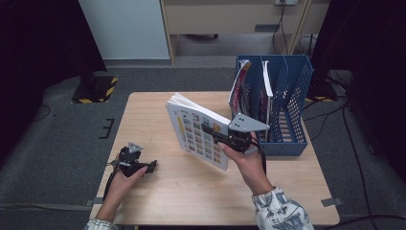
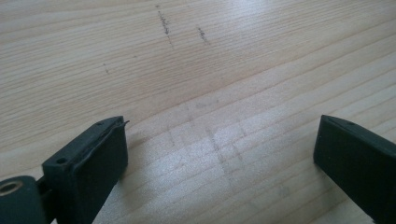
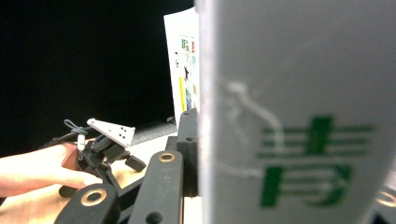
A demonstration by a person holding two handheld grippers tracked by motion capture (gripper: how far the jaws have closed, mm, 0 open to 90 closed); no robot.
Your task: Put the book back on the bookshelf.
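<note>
A thick white book [image 1: 194, 130] with a grid of small coloured pictures on its cover is held tilted above the wooden table [image 1: 191, 191]. My right gripper [image 1: 213, 133] is shut on its right edge, just left of the blue rack [image 1: 294, 96]. In the right gripper view the book's pale cover with green print [image 3: 303, 116] stands close up against one black finger [image 3: 188, 140]. My left gripper [image 1: 149, 166] rests low on the table at the front left. Its jaws [image 2: 219, 140] stand wide open over bare wood, with nothing between them.
The blue mesh file rack stands at the table's right edge with magazines [image 1: 239, 91] upright in its left slots. Beyond the table are grey carpet, a black stand with a yellow-striped base [image 1: 93, 88], and cables on the floor at right.
</note>
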